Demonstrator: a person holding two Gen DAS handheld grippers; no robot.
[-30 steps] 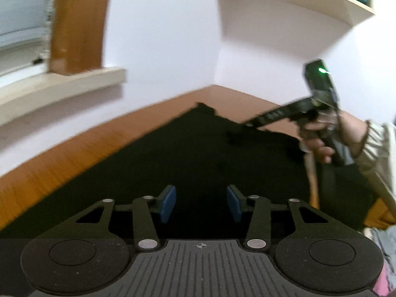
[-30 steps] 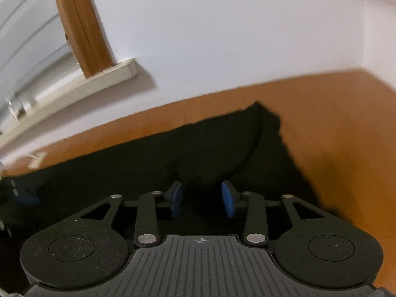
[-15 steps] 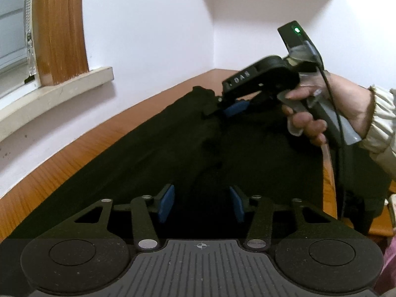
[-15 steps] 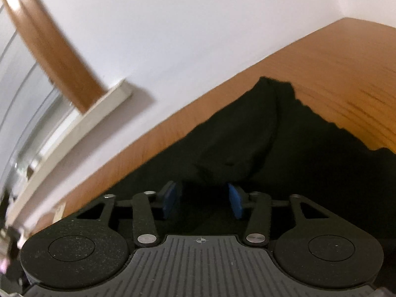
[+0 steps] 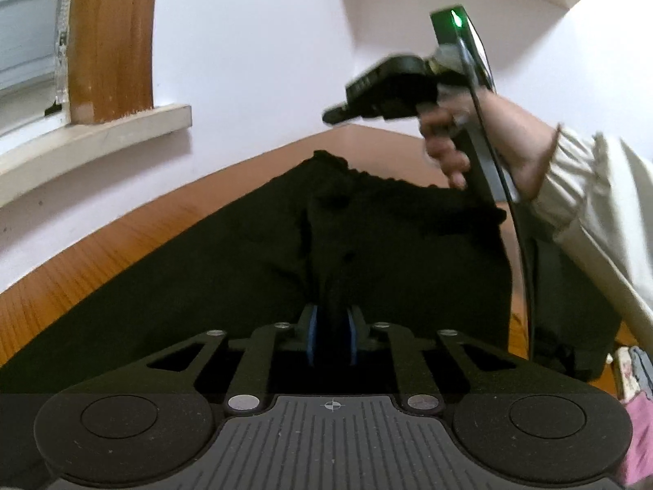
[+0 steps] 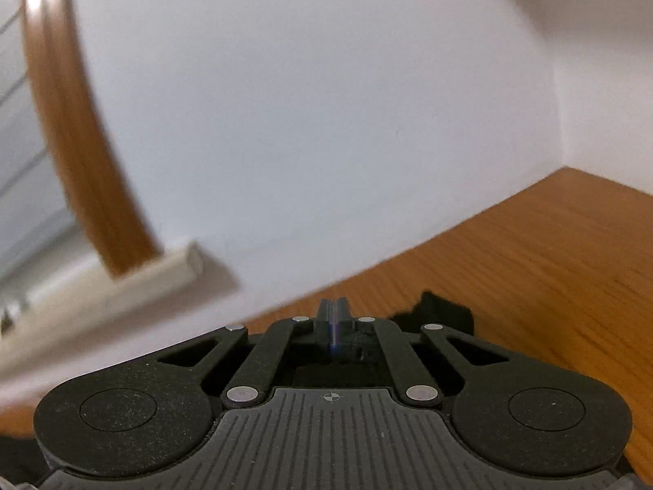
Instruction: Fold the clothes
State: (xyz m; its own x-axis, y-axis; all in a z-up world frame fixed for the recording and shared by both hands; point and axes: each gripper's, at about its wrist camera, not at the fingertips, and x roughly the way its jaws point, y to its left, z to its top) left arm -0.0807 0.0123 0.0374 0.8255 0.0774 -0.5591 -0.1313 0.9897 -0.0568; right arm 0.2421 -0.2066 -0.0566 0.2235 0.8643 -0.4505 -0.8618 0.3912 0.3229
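Left wrist: garment (image 5: 408, 253) edge betw. jaws.

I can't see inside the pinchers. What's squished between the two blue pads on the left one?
In the left wrist view, a bunched fold of the black garment sits between the left gripper's blue pads.

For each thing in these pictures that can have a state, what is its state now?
Left tool: shut on a raised ridge of the black garment.
Right tool: shut, nothing visible between the pads, lifted above the garment.
Black garment: spread on the wooden table, wrinkled, not folded.
Green light on the right tool: lit.
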